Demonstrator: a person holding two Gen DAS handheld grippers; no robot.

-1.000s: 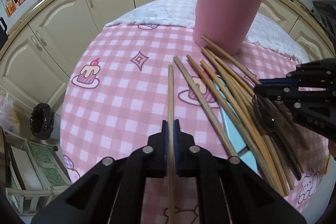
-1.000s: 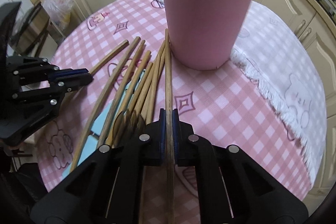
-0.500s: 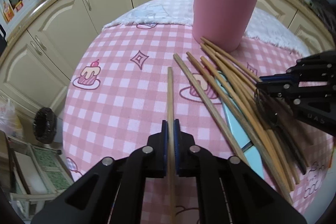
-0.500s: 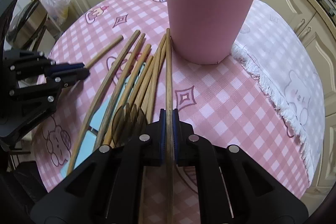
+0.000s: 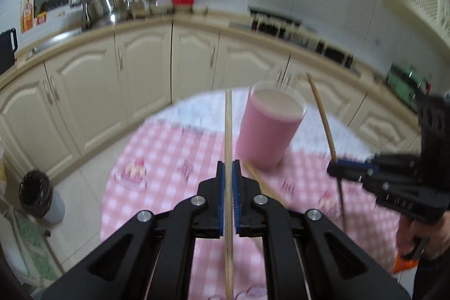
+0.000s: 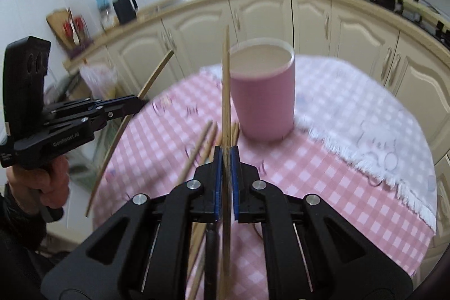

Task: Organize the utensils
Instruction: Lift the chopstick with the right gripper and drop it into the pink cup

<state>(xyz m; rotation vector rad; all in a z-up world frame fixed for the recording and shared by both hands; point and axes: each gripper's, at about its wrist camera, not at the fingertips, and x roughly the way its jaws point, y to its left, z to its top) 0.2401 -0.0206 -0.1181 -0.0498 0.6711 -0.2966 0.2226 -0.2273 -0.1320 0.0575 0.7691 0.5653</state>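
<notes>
My left gripper (image 5: 228, 167) is shut on a wooden chopstick (image 5: 228, 128), lifted off the table with its tip raised. My right gripper (image 6: 226, 153) is shut on another wooden chopstick (image 6: 225, 92), also in the air. A tall pink cup (image 5: 270, 128) (image 6: 263, 97) stands upright and empty on the pink checked tablecloth (image 5: 168, 156), beyond both grippers. In the left wrist view the right gripper (image 5: 337, 169) holds its chopstick (image 5: 322, 117) right of the cup. In the right wrist view the left gripper (image 6: 135, 103) holds its chopstick (image 6: 157, 72) at the left. Several chopsticks (image 6: 201, 145) lie on the table.
A white fringed cloth (image 6: 365, 137) covers the far right of the round table. Cream kitchen cabinets (image 5: 140, 80) curve behind it, with pots and hanging utensils on the counter. A black bin (image 5: 36, 193) stands on the floor at left. A person's hand (image 6: 47, 184) grips the left tool.
Both grippers rose off the table with their chopsticks and tilted upward; the view swung from the tabletop toward the cabinets and counter. The cup looks farther away.
</notes>
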